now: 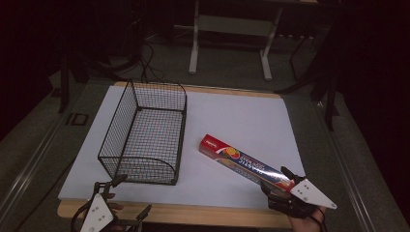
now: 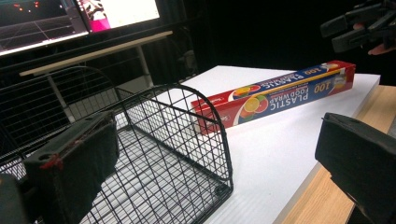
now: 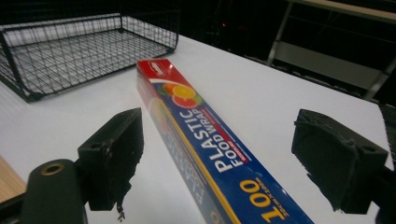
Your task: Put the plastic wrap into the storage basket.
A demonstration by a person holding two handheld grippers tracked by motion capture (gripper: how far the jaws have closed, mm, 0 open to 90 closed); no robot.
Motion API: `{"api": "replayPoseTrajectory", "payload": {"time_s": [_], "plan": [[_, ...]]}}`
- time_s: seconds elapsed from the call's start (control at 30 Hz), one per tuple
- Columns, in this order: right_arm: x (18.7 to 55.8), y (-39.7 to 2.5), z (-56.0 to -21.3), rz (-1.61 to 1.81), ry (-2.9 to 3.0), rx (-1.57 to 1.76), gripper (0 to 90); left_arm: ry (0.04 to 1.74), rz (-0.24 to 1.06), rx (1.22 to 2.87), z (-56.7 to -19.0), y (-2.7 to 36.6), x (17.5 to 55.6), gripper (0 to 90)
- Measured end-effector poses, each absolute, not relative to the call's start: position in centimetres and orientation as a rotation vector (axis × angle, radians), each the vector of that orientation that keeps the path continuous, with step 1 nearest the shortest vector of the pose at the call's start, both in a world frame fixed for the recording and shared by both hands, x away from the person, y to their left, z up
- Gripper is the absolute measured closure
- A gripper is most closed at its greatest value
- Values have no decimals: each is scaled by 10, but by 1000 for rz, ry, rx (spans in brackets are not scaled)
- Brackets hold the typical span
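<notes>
Your right gripper [image 3: 217, 158] straddles the near end of the box [image 3: 205, 140] with jaws apart, ready to clamp; the box lies flat on the worktop [image 1: 241, 121] beside the basket [image 1: 145, 135], and your left gripper [image 2: 219, 163] waits open.

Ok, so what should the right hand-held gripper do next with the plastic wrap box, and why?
Probably close the right hand-held gripper on the plastic wrap box: its jaws stand open on either side of the box's near end, not yet touching. Then it could be lifted toward the wire basket.

A wooden table [image 1: 193, 215] is covered by a white sheet [image 1: 232, 121]; a wire basket [image 1: 145, 133] and a plastic wrap box [image 1: 241, 162] are laid on it.
</notes>
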State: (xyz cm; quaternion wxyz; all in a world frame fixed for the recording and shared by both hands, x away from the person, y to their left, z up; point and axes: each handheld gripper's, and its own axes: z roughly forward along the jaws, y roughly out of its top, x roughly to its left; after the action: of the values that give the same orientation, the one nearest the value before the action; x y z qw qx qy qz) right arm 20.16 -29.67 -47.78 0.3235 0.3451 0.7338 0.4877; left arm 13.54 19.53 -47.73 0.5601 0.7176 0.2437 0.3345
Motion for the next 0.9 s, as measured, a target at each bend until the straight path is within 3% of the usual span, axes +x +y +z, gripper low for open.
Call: {"api": "replayPoseTrajectory", "payload": {"time_s": [0.4,0.9], "plan": [[204,-295,-475,1340,1942,881,131,581,777,1702,-478,195,138,2],[233,-284,-473,1247,2117,841,134,597,783,1701,-479,196,139,2]]}}
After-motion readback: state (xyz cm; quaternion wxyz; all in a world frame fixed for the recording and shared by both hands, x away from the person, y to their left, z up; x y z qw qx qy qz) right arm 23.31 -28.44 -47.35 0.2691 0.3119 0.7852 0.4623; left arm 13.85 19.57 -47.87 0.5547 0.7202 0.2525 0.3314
